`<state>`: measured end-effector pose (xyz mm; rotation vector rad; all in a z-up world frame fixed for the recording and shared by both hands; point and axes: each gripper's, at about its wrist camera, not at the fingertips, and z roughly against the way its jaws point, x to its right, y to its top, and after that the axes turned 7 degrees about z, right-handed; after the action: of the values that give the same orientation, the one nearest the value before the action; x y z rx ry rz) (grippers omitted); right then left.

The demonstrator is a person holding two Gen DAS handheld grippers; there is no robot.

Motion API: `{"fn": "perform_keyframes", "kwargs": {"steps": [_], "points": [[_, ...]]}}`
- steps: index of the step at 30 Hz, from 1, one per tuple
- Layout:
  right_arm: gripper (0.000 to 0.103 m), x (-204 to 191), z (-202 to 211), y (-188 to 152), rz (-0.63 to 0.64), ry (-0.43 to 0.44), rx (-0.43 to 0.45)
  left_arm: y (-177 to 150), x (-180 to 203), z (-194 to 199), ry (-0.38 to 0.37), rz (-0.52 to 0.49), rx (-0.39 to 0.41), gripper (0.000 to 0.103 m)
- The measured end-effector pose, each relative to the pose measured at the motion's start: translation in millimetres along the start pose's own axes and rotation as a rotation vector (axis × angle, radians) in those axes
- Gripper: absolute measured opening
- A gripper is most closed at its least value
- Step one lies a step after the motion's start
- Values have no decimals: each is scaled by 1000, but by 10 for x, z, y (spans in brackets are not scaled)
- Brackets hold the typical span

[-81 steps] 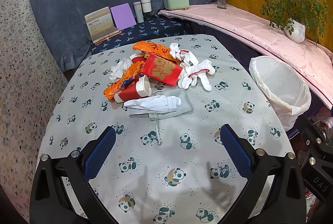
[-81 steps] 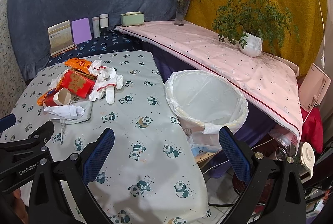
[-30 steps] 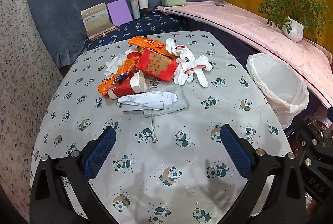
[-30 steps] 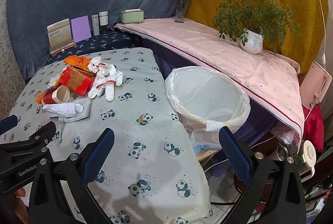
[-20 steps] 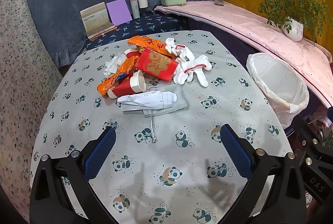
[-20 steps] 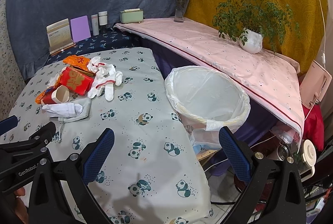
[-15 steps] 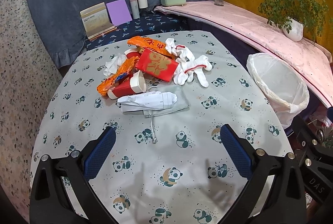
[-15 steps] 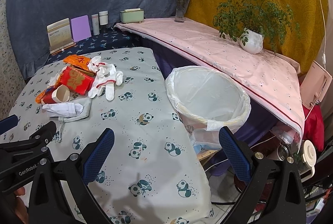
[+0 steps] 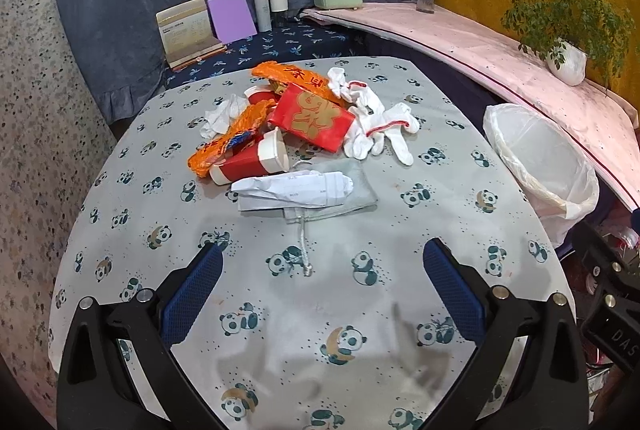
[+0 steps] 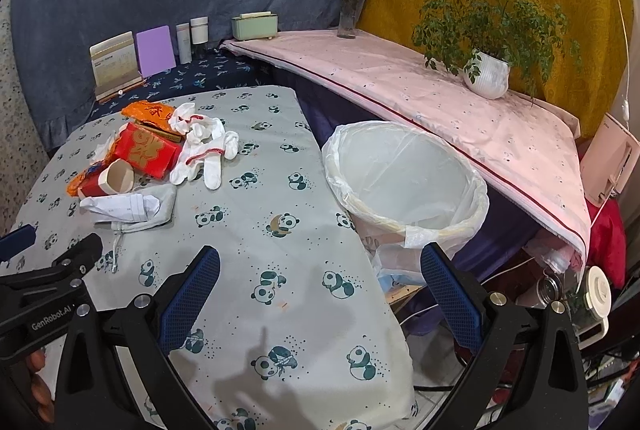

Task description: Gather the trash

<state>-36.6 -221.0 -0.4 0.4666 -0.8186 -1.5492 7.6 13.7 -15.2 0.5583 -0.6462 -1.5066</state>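
Observation:
A pile of trash lies on the panda-print table (image 9: 360,310): a red packet (image 9: 312,116), a red paper cup (image 9: 248,164) on its side, orange wrappers (image 9: 228,140), white gloves (image 9: 376,126), crumpled white paper (image 9: 292,188) on a grey pouch (image 9: 352,186). The pile also shows in the right wrist view (image 10: 144,150). A white-lined bin (image 10: 404,178) stands beside the table's right edge. My left gripper (image 9: 320,294) is open and empty, hovering short of the pile. My right gripper (image 10: 320,294) is open and empty over the table's right edge near the bin.
A pink-covered shelf (image 10: 420,94) runs behind the bin with a potted plant (image 10: 486,70), a flower vase (image 10: 348,18) and a green box (image 10: 254,26). Cards and bottles (image 9: 228,18) stand on a dark blue ledge behind the table. Clutter lies on the floor at right (image 10: 580,290).
Both grippers stay open and nearly still; the left view has shifted only slightly since 2.7 s ago. Nothing on the table has moved.

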Motion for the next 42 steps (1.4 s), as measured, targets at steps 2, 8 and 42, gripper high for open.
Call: {"fn": "perform_keyframes", "kwargs": {"steps": [2, 8, 42], "points": [[96, -28, -21, 3, 8, 0, 0, 11, -88, -39, 7, 16, 9, 96], [96, -101, -114, 17, 15, 6, -11, 41, -346, -210, 15, 67, -15, 96], [96, -557, -1098, 357, 44, 64, -88, 382, -257, -1390, -10, 80, -134, 93]]}}
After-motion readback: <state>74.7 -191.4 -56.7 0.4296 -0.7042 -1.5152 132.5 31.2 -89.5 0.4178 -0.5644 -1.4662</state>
